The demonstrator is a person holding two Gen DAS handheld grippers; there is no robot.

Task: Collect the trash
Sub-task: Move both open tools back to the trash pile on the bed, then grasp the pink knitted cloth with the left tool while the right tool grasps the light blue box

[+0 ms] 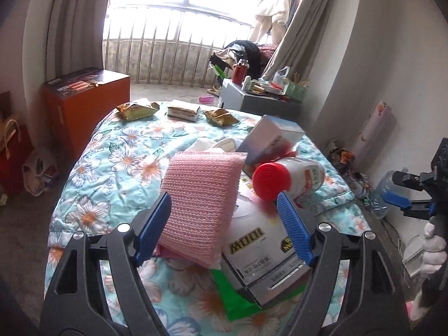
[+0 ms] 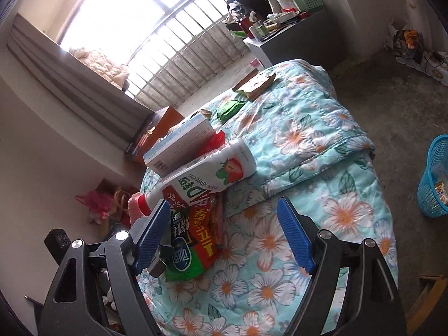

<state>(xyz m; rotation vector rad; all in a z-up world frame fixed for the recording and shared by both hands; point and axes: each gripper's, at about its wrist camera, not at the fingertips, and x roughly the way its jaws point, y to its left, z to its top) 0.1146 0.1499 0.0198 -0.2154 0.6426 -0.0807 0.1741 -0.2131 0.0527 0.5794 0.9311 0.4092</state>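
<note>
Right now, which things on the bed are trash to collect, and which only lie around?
Trash, probably:
strawberry drink bottle
snack wrappers
gold packets
blue basket, likely the bin

Just lying about:
pink knitted cushion
orange box
cluttered side table

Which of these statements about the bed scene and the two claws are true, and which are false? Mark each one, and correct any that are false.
1. Both claws are open and hold nothing. True: the left claw and the right claw stand wide with nothing pressed between their pads.
2. The white bottle has a blue cap. False: its cap is red.
3. The bottle lies on its side. True.
4. The blue basket stands on the bed. False: it stands on the floor beside the bed.
5. Snack packets lie near the far end of the floral quilt. True.
6. The knitted pad is green. False: it is pink.
</note>
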